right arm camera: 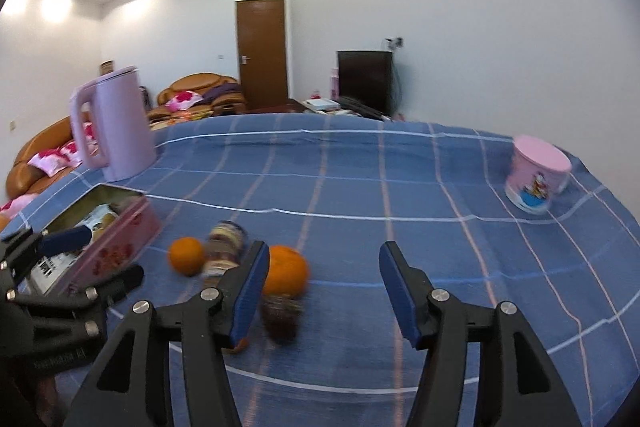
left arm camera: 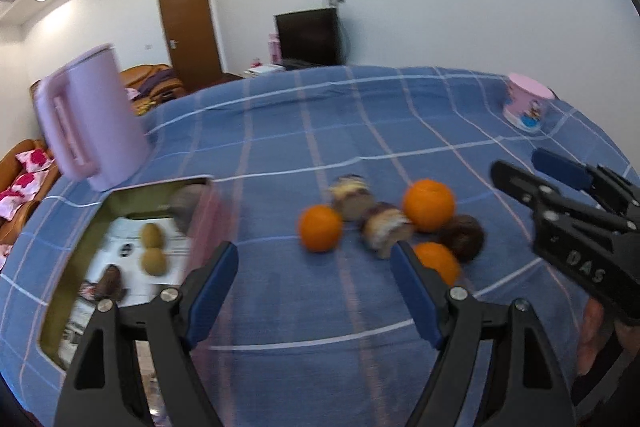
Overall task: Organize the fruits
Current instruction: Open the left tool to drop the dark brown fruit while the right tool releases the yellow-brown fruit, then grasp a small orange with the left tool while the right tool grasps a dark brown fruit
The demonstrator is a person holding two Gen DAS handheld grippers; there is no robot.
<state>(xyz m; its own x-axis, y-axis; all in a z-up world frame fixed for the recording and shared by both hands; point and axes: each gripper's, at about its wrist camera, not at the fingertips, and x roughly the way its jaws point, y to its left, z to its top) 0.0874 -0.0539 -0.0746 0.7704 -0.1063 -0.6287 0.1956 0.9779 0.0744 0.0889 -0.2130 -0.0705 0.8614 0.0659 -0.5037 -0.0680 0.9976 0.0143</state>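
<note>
Both grippers hang above a table covered by a blue checked cloth point(left arm camera: 320, 131), and both stand released with nothing between their blue-padded fingers.

In the left wrist view, the left gripper point(left arm camera: 314, 281) has its jaws spread wide over bare cloth. Just ahead of the jaws and a little toward the right finger lies a blurred cluster of fruit: a round orange on the left point(left arm camera: 321, 227), a larger orange behind point(left arm camera: 429, 205), and a third orange point(left arm camera: 438, 263) partly hidden by the right fingertip. Among them sit two brown, cream-streaked fruits point(left arm camera: 352, 195) point(left arm camera: 386, 227) and a dark brown round fruit point(left arm camera: 462, 237), touching or just beside one another. Beside the left finger is an open rectangular pink tin box point(left arm camera: 204, 223) lined with printed paper, holding two green-brown kiwis point(left arm camera: 153, 247) and a dark brown fruit point(left arm camera: 109, 283). Beyond the box stands a lilac plastic kettle with a handle point(left arm camera: 90, 123). Far ahead on the right sits a pink printed cup with a pink lid point(left arm camera: 526, 105).

The right gripper point(left arm camera: 532, 171) enters that view from the right edge, its fingers apart, near the fruit. In the right wrist view, the right gripper point(right arm camera: 322, 287) shows open jaws over bare cloth, with the cluster by its left finger and the box farther left.
</note>
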